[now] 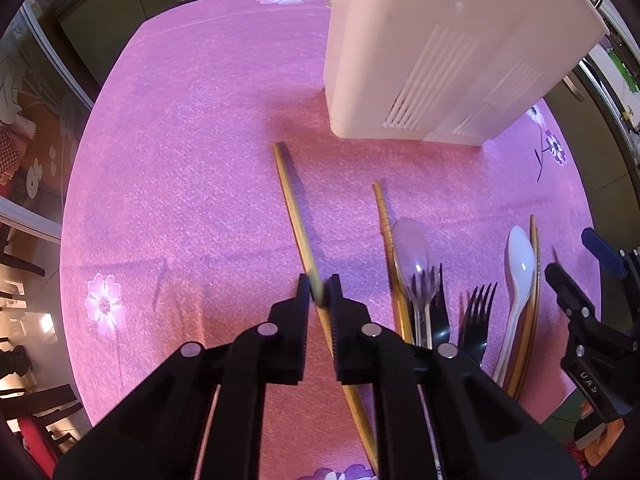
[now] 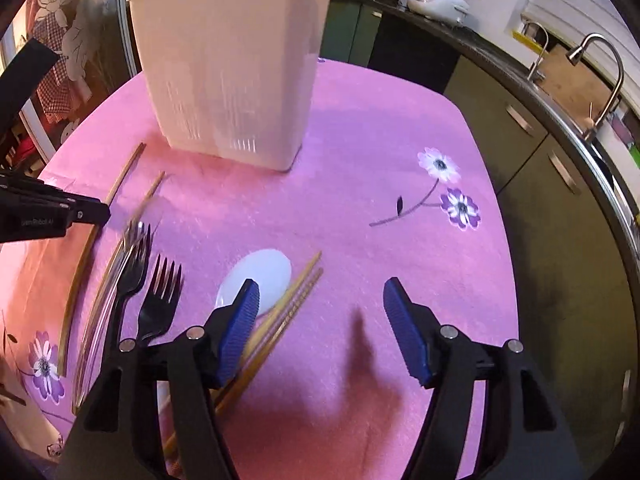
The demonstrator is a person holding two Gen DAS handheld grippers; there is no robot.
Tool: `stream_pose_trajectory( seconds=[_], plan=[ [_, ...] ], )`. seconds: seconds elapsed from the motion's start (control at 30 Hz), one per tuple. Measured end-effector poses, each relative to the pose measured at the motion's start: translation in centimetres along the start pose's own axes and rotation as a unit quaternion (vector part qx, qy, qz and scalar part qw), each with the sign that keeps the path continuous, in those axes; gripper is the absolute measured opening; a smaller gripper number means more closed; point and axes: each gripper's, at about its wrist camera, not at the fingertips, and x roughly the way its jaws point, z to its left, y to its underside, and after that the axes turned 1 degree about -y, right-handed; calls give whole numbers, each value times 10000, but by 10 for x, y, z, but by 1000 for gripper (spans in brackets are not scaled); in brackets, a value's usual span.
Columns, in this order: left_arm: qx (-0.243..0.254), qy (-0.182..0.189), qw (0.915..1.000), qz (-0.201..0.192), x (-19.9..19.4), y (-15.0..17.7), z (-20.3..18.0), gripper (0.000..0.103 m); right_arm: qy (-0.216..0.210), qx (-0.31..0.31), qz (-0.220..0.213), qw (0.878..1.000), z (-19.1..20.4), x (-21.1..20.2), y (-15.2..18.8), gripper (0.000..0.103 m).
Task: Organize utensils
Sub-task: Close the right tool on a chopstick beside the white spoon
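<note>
Here, a desk [image 1: 180,140] under a pink flowered cloth holds a tall white plastic caddy [image 1: 432,52] with slotted sides, standing upright at the far side. All places below are given relative to this caddy.

In front of the caddy, the left gripper [image 1: 319,290] is pinching a wooden chopstick [image 1: 294,208] between its black fingers. The chopstick's far end points toward the caddy's front left corner and stops short of it; its near end runs back under the gripper.

Further in front of the caddy, toward its right side, the other utensils lie in a loose row on the cloth. There is a second chopstick [image 1: 385,220], a clear spoon [image 1: 412,248] just beside it, and a clear fork [image 1: 424,292] lying on top of the spoon. Next come two black forks [image 2: 160,300], then a white spoon [image 1: 520,272] resting against a pair of chopsticks [image 2: 288,304].

The right gripper [image 2: 320,308], with blue ribbed pads [image 2: 404,320], is spread wide and holds nothing. It hovers in front of the caddy, its left pad above the white spoon's bowl and the paired chopsticks.

Behind the caddy are dark green cabinets [image 2: 520,120] and a sink tap [image 2: 600,80].
</note>
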Motion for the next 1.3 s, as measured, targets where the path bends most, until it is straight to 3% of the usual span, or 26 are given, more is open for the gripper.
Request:
stream_pose_trajectory(
  seconds=[0.1, 0.17, 0.27, 0.4, 0.5, 0.67, 0.77, 1.03, 1.3],
  plan=[
    [25, -7, 10000, -13, 0, 1, 0, 10, -113, 75, 126, 9998, -1, 1, 7, 60],
    [33, -5, 10000, -19, 0, 1, 0, 10, -517, 299, -66, 9982, -6, -6, 14, 52],
    [51, -5, 10000, -19, 1, 1, -1, 10, -1045, 403, -106, 9936, -1, -9, 18, 49],
    [55, -7, 10000, -14, 0, 1, 0, 10, -1052, 200, -48, 9942, 18, -7, 15, 49],
    [64, -4, 10000, -16, 0, 1, 0, 10, -686, 168, 19, 9975, 22, -4, 15, 45],
    [91, -3, 10000, -21, 0, 1, -1, 10, -567, 201, 180, 9980, 13, -2, 21, 29],
    [99, -1, 9999, -23, 1, 0, -1, 10, -807, 203, 335, 9960, 15, 0, 25, 29],
    [116, 13, 9999, -18, 1, 0, -1, 10, -872, 24, 434, 9952, 25, 8, 23, 25],
    [122, 16, 9999, -26, 1, 0, -1, 10, -439, -65, 388, 9983, 2, 16, 10, 18]
  ],
)
